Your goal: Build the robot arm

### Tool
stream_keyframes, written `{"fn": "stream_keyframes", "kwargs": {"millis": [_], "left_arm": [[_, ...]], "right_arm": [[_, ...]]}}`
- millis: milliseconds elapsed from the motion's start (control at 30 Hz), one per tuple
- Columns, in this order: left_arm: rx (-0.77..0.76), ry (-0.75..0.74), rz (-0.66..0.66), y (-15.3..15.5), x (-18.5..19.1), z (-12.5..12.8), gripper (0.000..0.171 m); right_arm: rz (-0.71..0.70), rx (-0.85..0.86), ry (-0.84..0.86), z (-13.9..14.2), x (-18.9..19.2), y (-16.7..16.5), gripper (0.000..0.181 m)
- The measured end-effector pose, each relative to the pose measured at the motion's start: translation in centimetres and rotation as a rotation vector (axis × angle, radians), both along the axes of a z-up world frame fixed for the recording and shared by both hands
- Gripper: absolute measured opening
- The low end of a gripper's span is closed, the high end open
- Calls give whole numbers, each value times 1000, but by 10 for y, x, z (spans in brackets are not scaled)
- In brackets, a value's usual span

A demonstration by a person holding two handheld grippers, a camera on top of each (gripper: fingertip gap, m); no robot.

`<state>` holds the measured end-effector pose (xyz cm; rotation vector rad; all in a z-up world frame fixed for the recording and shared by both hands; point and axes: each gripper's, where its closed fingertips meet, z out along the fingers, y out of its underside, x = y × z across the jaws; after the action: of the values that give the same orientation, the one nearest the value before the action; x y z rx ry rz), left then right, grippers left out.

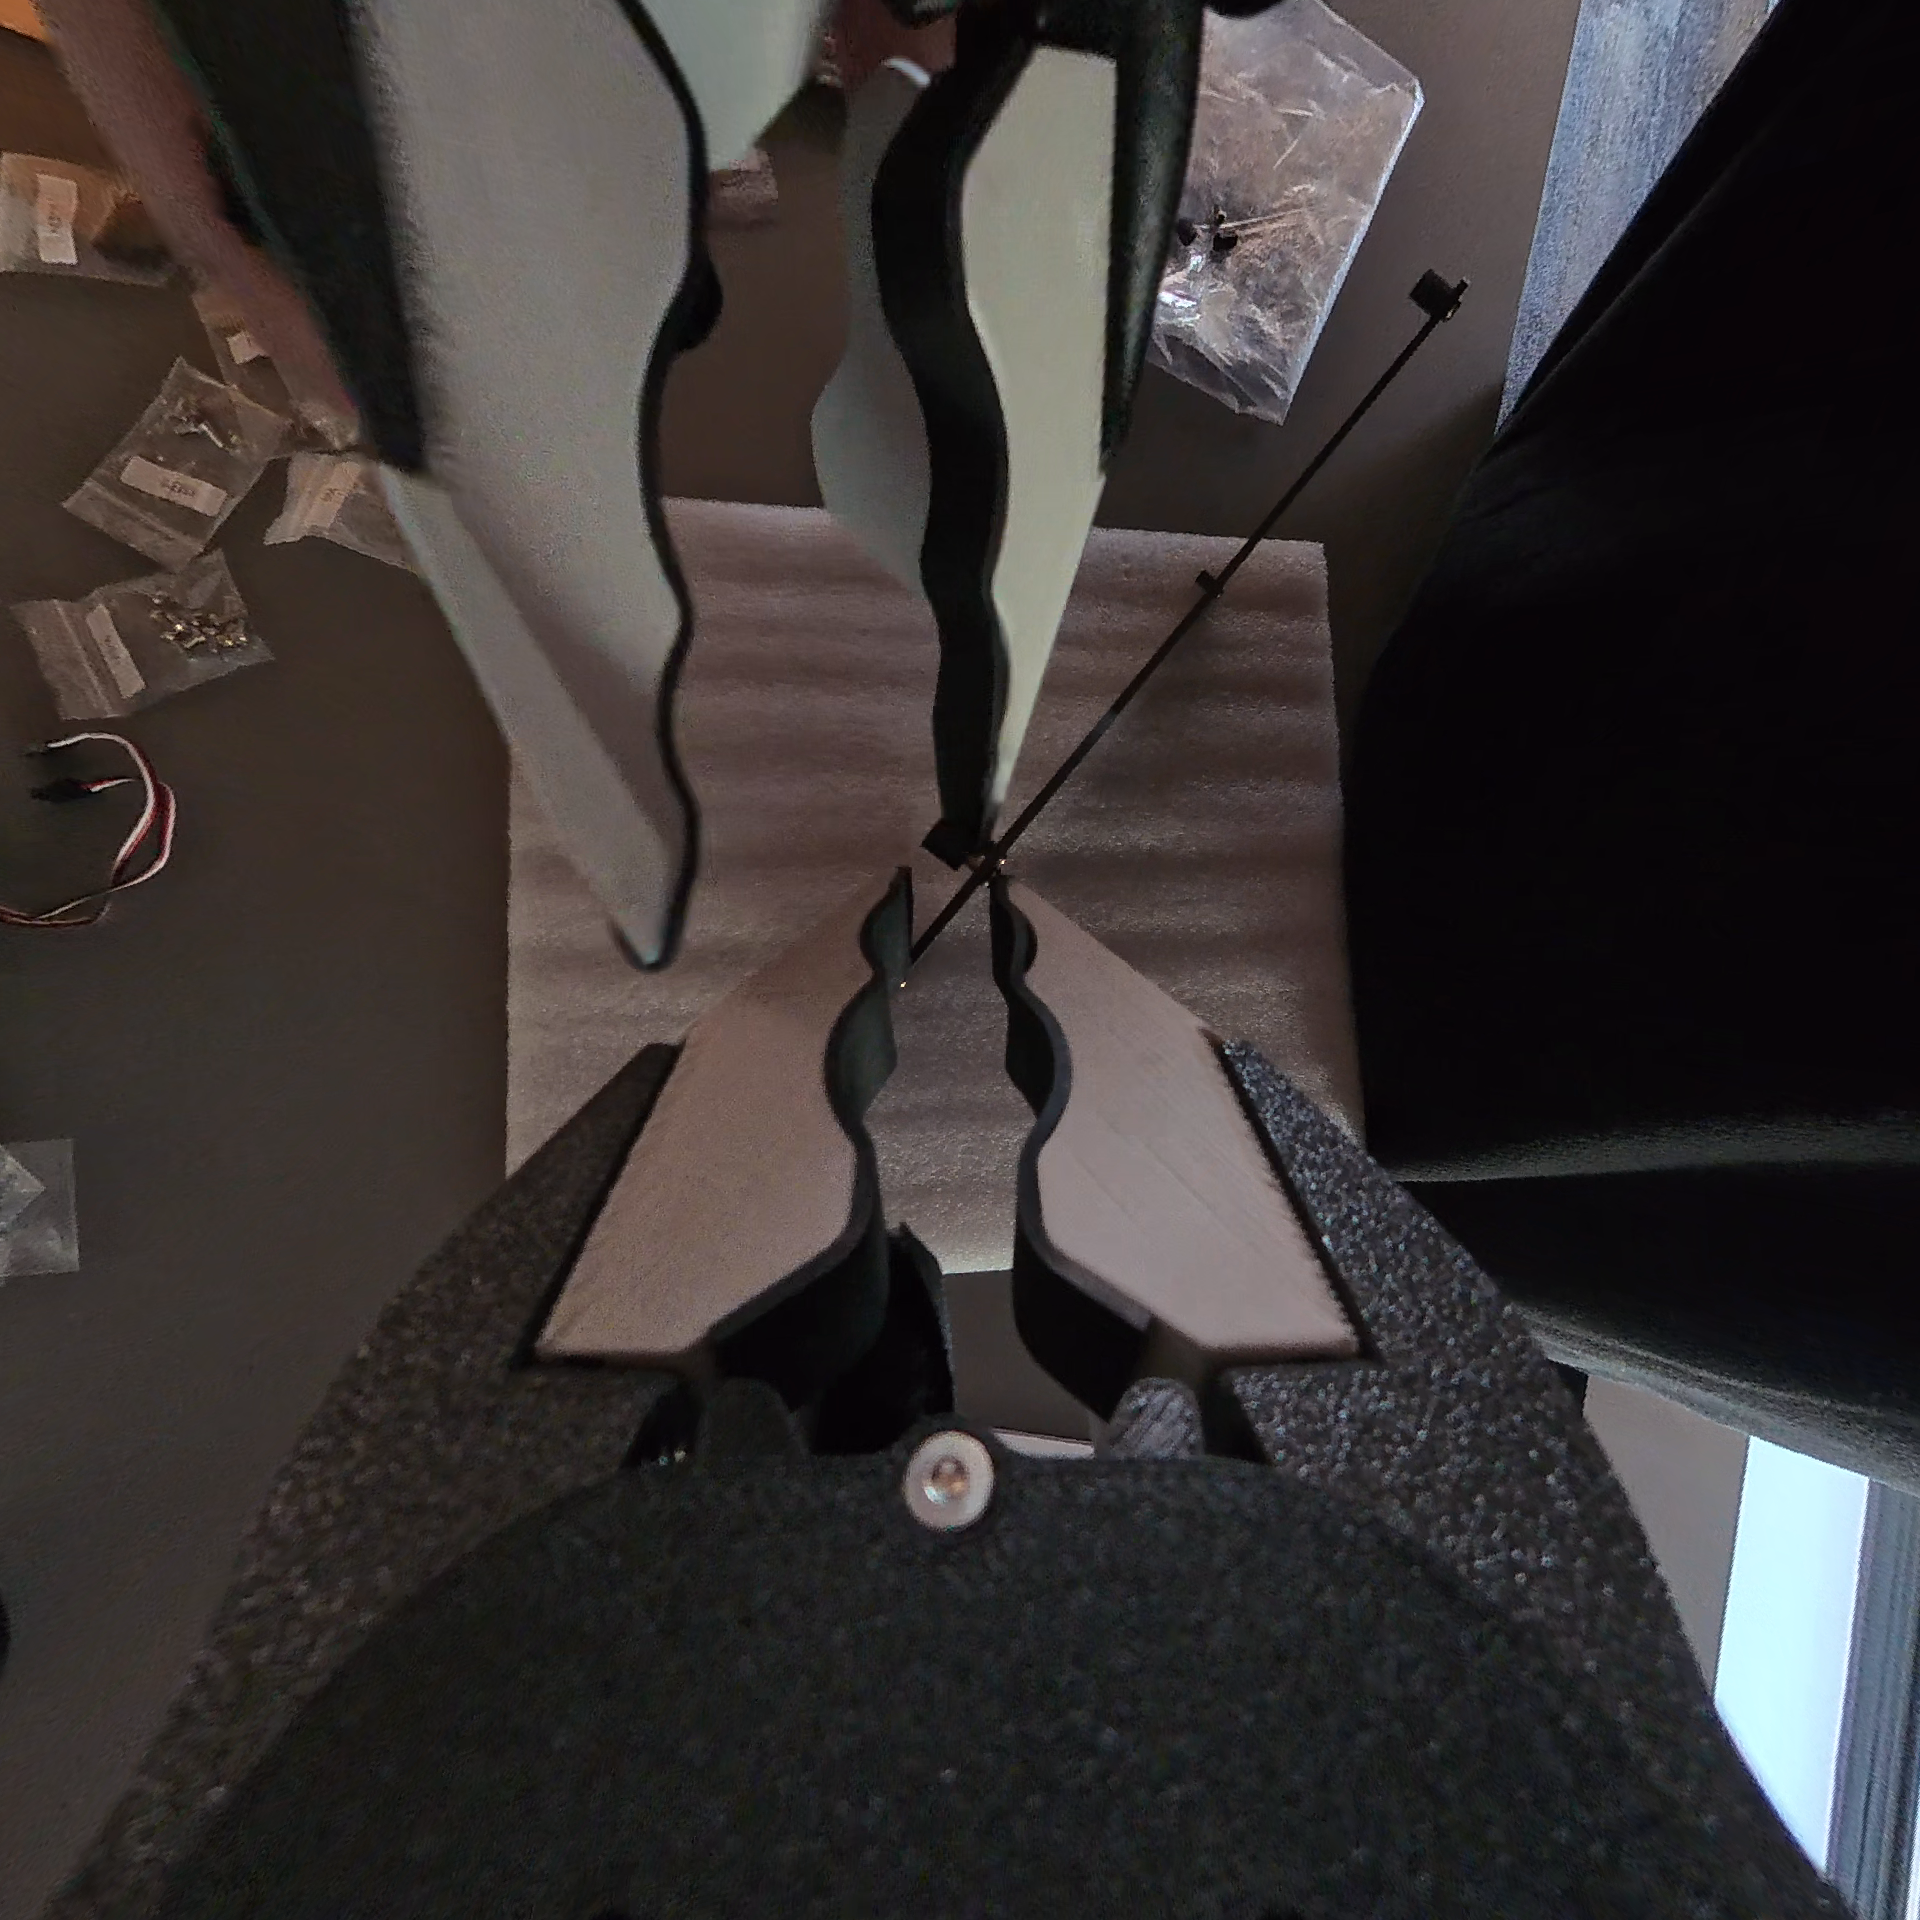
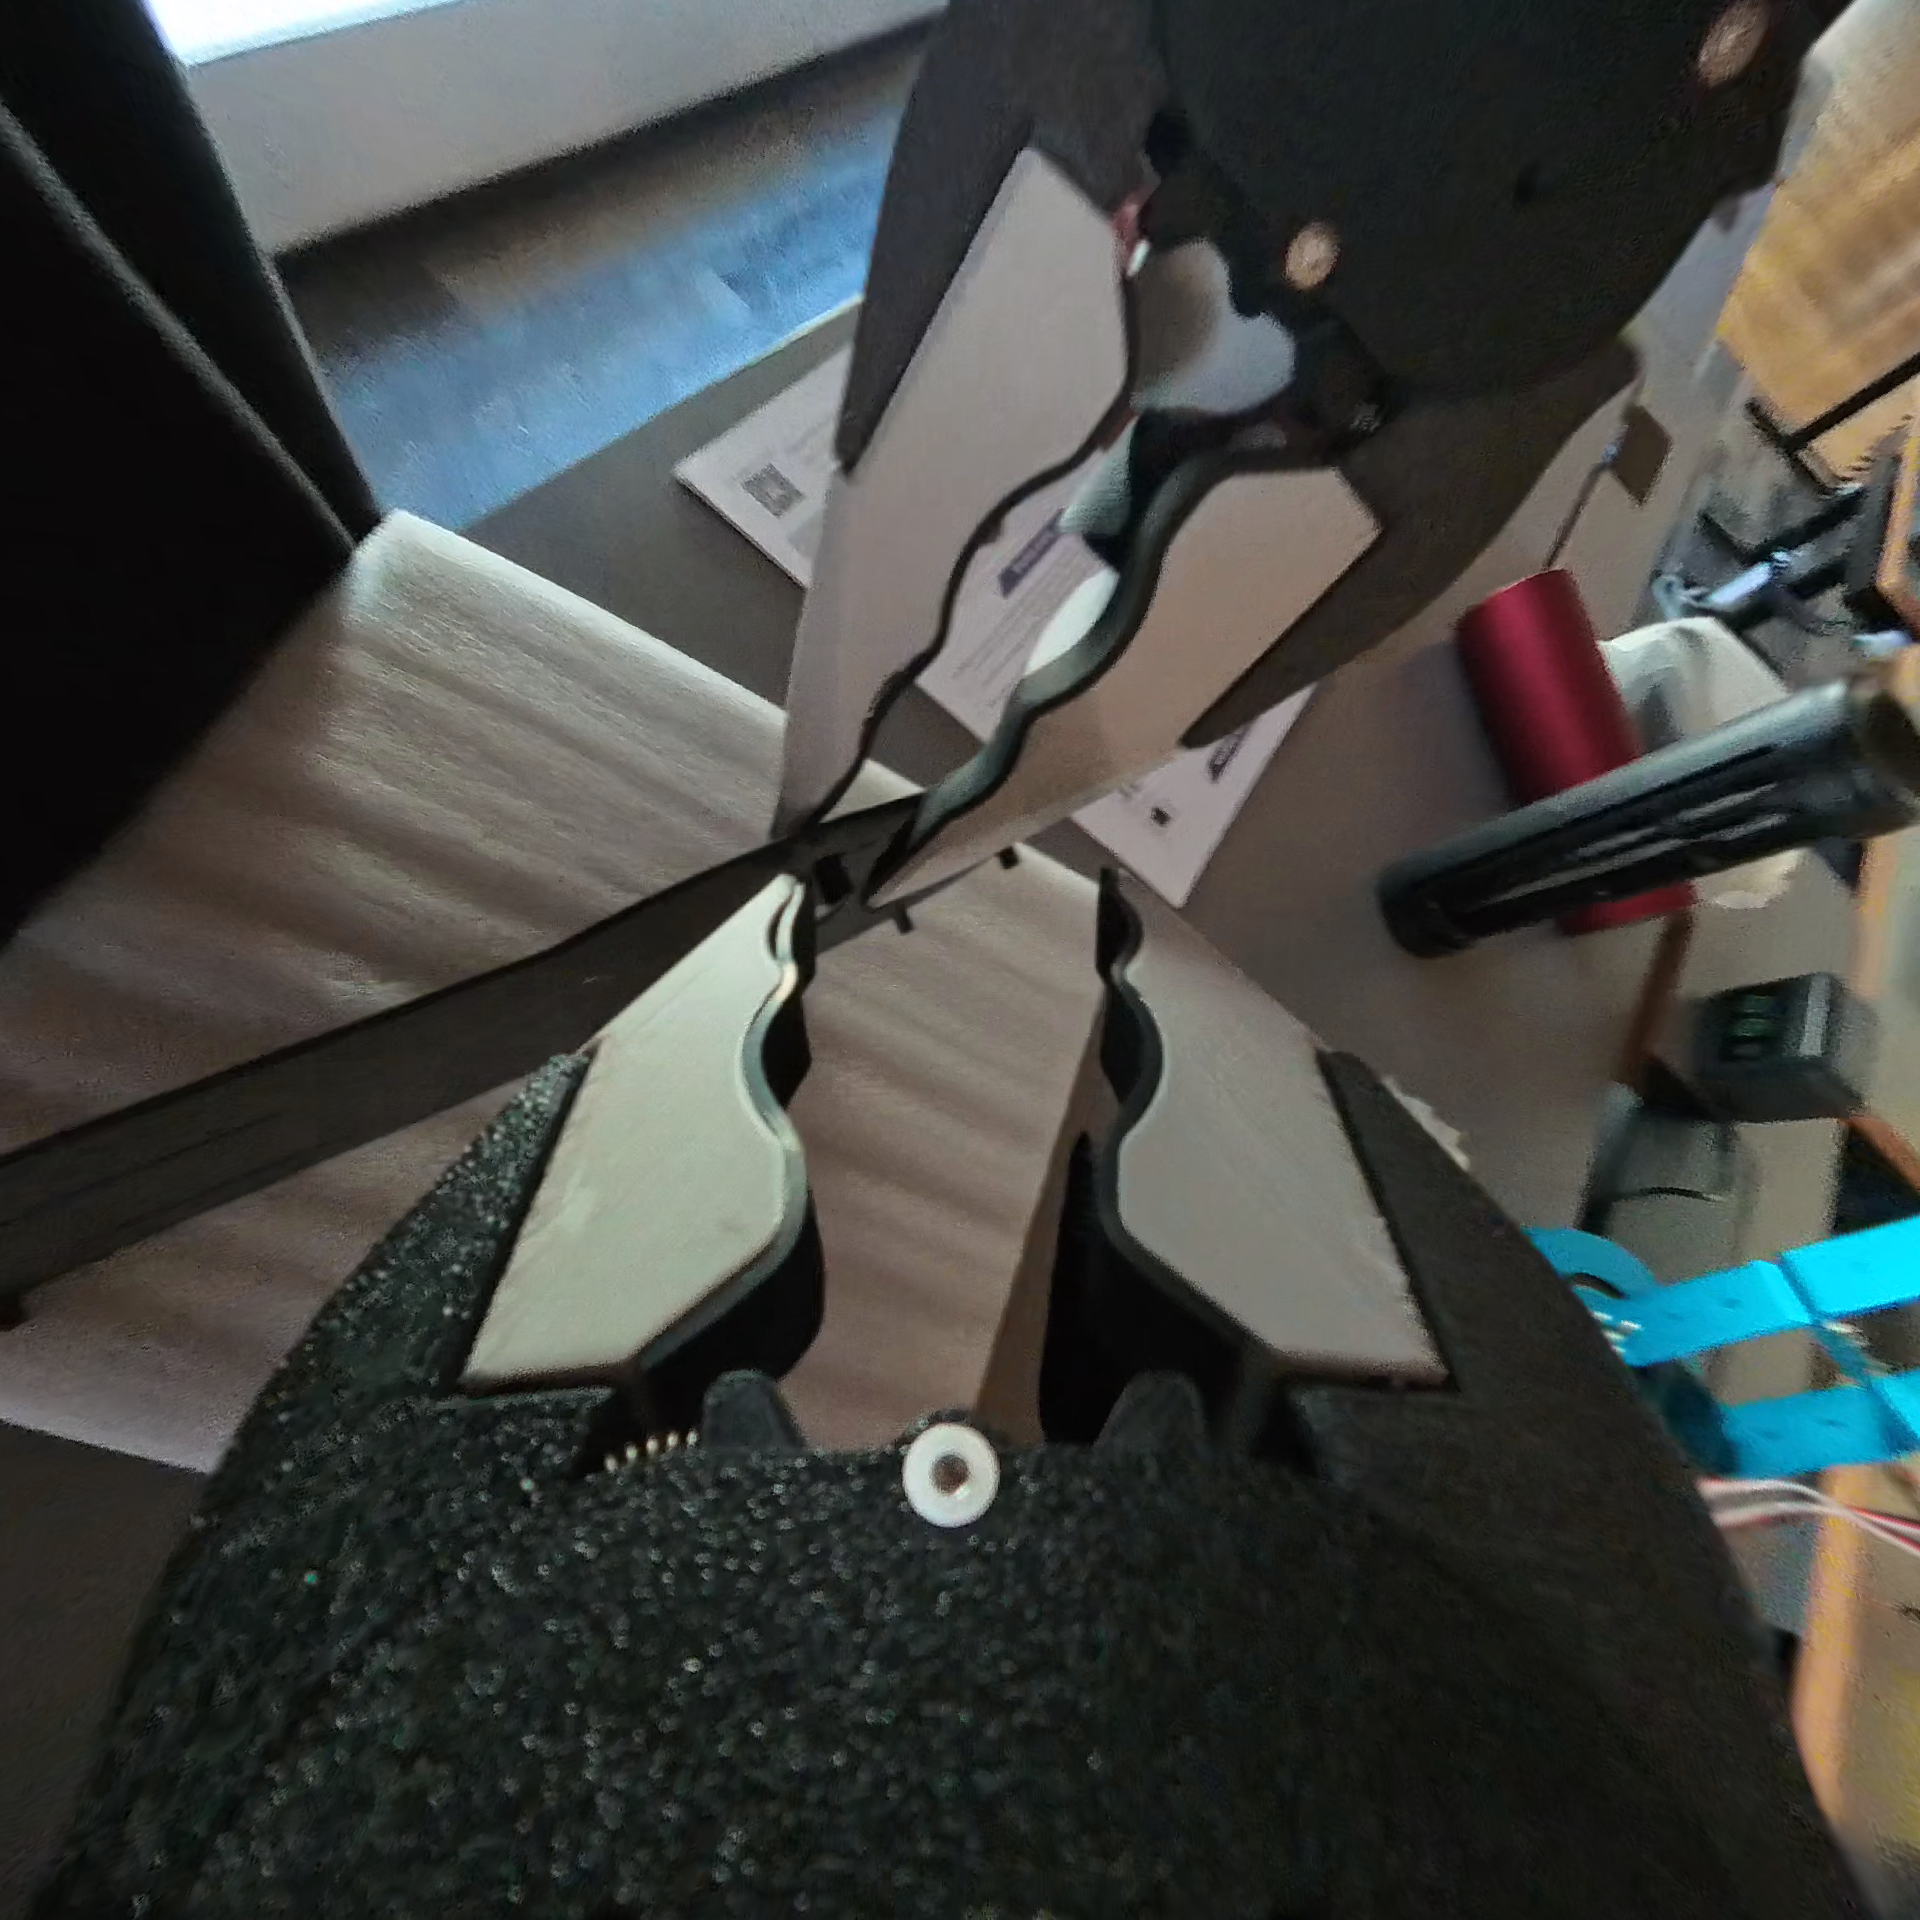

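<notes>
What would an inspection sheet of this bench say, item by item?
Surface: dark table with a white foam sheet in the middle.
Job's things: black cable tie, slanting above the foam.
Clutter: small parts bags, clear bag, printed sheet, red cylinder, blue brackets.
Grippers: left gripper closed on the tie; right gripper open, one fingertip beside the tie.
Cables: red-white-black wire at the table's edge.
Surroundings: dark bulky object next to the table; floor beyond.
</notes>
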<state>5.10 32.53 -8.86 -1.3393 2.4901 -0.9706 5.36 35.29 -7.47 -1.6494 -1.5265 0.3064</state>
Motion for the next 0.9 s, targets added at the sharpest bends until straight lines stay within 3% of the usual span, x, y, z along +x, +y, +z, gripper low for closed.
{"fn": "stream_keyframes", "kwargs": {"millis": [100, 200, 333, 400, 500, 567, 667, 767, 833, 900], "left_arm": [[-3, -7, 4, 0, 1, 0, 14], [-8, -15, 6, 0, 1, 0, 14], [-13, -28, 13, 0, 1, 0, 15], [-14, -32, 17, 0, 2, 0, 15], [-13, -35, 19, 1, 3, 0, 15], [-15, -37, 18, 0, 3, 0, 15], [-17, -41, 20, 0, 2, 0, 15], [-24, -43, 25, 0, 2, 0, 15], [-30, -48, 27, 0, 1, 1, 15], [-31, -51, 24, -1, 0, 1, 15]], "right_arm": [[-24, 1, -47, 6, 3, 7, 67], [6, 1, 37, 24, 5, -2, 48], [-13, -35, -64, 2, 10, -1, 63], [-8, -16, -84, -3, 3, 3, 62], [-36, 3, -60, 12, 6, 9, 71], [-21, 4, -19, 25, 12, 5, 64], [-16, -28, -72, 9, 12, 3, 74], [-15, -4, -95, -5, 0, 11, 71], [-44, -19, -50, 7, 3, 15, 85], [-36, -14, 10, 26, 9, 10, 73]]}}
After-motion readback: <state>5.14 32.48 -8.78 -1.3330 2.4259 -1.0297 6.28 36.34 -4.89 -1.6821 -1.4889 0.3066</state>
